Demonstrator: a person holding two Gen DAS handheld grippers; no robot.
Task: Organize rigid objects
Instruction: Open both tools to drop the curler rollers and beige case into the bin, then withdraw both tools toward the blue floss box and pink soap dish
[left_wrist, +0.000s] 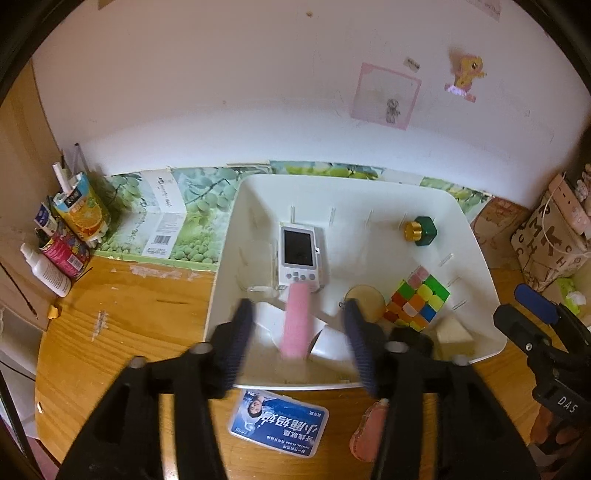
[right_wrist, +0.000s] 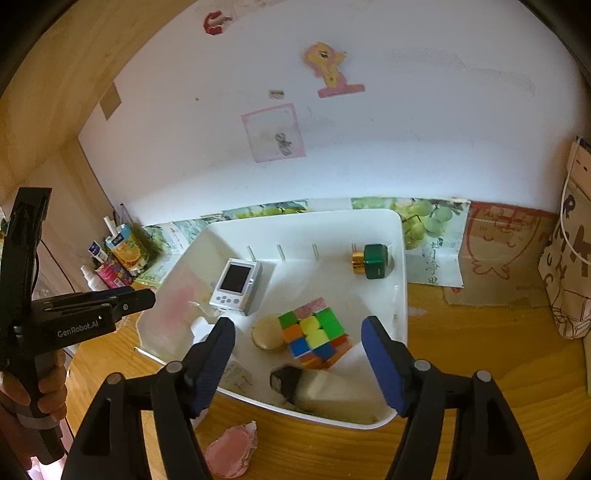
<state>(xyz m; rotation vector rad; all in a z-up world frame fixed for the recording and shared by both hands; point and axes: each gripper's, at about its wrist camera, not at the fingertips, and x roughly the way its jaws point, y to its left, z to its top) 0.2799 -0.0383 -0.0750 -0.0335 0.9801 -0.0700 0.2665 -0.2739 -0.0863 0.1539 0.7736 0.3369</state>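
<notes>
A white bin (left_wrist: 332, 178) (right_wrist: 303, 215) stands on the wooden table. In it lie a white handheld game device (left_wrist: 298, 254) (right_wrist: 236, 282), a colour puzzle cube (left_wrist: 417, 299) (right_wrist: 314, 336), a green bottle with a gold cap (left_wrist: 421, 229) (right_wrist: 373, 260) and a round beige disc (left_wrist: 365, 299) (right_wrist: 267, 332). My left gripper (left_wrist: 297, 310) is open over the bin's near left part. A blurred pink cylinder (left_wrist: 295, 321) is between its fingers, and neither pad touches it. My right gripper (right_wrist: 298, 325) hangs open above the cube with nothing in it.
A blue floss box (left_wrist: 279, 422) and a pink crumpled item (left_wrist: 369, 432) (right_wrist: 231, 448) lie on the table in front of the bin. Cartons and bottles (left_wrist: 74, 221) crowd the left corner. A paper bag (right_wrist: 569, 277) stands at the right. The wall is close behind.
</notes>
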